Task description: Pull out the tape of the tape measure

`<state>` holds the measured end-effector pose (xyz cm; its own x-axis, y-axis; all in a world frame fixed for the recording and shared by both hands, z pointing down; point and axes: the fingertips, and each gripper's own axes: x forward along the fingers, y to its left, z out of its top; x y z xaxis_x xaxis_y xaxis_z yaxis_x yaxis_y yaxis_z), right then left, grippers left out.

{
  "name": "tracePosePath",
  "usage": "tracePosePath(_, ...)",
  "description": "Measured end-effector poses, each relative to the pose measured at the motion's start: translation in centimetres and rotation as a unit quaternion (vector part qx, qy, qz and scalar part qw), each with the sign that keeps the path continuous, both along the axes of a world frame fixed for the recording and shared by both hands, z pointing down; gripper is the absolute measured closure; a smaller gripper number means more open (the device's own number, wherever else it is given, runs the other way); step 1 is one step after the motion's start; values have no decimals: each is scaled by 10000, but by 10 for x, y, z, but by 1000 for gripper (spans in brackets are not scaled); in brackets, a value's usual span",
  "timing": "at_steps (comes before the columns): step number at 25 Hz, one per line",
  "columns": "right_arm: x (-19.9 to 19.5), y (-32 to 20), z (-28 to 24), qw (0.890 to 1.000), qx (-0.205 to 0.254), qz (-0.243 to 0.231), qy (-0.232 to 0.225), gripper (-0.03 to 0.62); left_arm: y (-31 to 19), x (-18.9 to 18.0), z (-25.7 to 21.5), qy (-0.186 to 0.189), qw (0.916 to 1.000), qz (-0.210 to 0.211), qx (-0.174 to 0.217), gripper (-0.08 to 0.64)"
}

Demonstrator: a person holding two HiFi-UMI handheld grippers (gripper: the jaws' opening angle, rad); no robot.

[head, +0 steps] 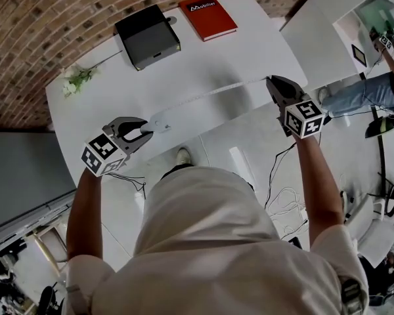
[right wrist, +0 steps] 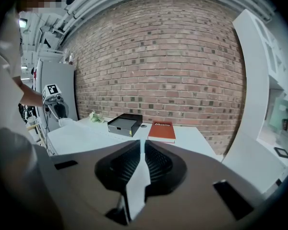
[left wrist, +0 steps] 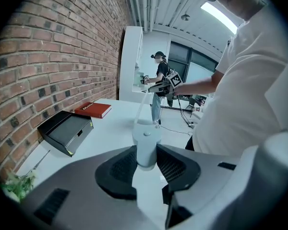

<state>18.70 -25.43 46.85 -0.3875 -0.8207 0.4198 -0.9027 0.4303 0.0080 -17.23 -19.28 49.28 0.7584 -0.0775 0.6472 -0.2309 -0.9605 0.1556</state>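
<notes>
My left gripper (head: 144,128) is shut on the white tape measure case (head: 159,122) near the table's front edge. In the left gripper view the case (left wrist: 146,145) sits upright between the dark pads (left wrist: 120,169). A pale tape (head: 210,94) stretches from the case across the white table (head: 203,58) to my right gripper (head: 270,83), which is shut on the tape's end. In the right gripper view the jaws are pressed together on the white strip (right wrist: 138,183), and the left gripper (right wrist: 55,104) shows far off at the left.
A black box (head: 148,37) and a red book (head: 207,16) lie at the table's far side, and a green sprig (head: 75,79) lies at its left edge. A brick wall runs behind. Another person (head: 374,90) stands at the right, with cables (head: 282,202) on the floor.
</notes>
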Motion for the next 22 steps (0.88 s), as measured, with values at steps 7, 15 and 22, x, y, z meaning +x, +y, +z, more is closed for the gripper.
tracePosePath(7,-18,-38,26,9999,-108,-59,118,558,-26,-16,24,-147,9998,56,-133,439)
tracePosePath(15,-32,-75,62,9989,-352,-95,282,558,-54,-28,52,-289,9991,5,-309,439)
tracePosePath(22,-43,-112,87,9979,-541,-95,334,558,-79,-34,79,-387,9982,-163,-422,439)
